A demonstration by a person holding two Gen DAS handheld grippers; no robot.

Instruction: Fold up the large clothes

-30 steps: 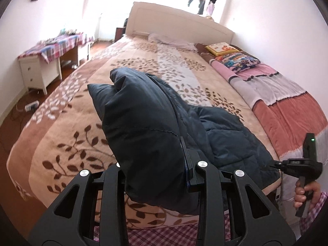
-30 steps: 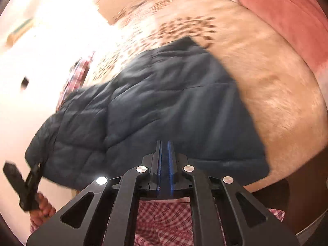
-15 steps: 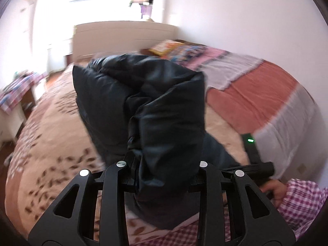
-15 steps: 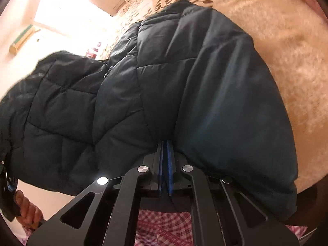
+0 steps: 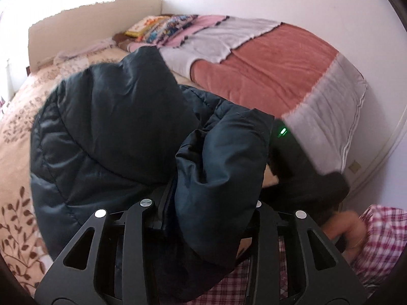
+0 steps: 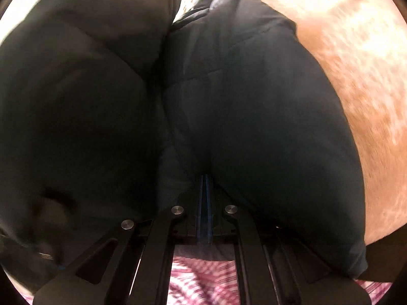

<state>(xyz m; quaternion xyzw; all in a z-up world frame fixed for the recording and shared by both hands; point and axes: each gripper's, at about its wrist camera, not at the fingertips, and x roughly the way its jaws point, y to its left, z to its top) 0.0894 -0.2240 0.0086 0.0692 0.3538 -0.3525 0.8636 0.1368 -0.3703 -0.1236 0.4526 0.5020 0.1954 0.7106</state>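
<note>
Left wrist view, one dark jacket [image 5: 114,127] lying bunched on one bed [image 5: 15,137], left tool [image 5: 201,216] clamping its fold while easing wider, right tool [image 6: 204,185] pinching its edge, two pillows [image 5: 157,28] sitting by the headboard.

Jacket [image 5: 112,137] on bed [image 5: 267,76] — pillows [image 5: 157,29] behind

Bed [image 5: 23,137] under jacket [image 5: 106,127], blanket [image 5: 267,76]

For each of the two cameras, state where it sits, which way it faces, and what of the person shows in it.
Left wrist: sits on the left gripper, faces across the bed toward the headboard; shows the right gripper, a hand, a checked sleeve.
Right wrist: sits on the right gripper, faces down at the bed; checked cloth shows below.
Shared: the dark puffer jacket, clamped by both grippers.
</note>
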